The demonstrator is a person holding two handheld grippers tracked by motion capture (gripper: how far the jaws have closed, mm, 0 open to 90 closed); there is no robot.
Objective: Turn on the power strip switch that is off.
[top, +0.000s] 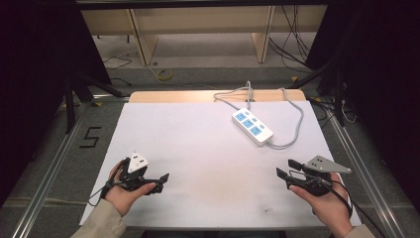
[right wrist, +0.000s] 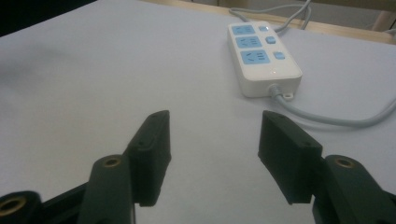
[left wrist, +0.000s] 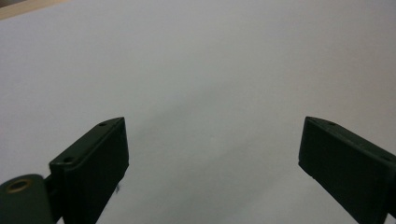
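A white table surface is being viewed from above, with a person's two hands entering from the near edge, each holding a black two-jaw gripper. The left gripper is being held low over the near left part of the table, its jaws spread wide apart with nothing between them; in the left gripper view bare white surface is being framed between the jaws. The right gripper is being held over the near right part, its jaws also standing open and gripping nothing, as the right gripper view confirms. A white power strip with blue sockets is lying flat toward the far right of the table, well apart from both grippers, and its grey cable is looping around its right side toward the far edge.
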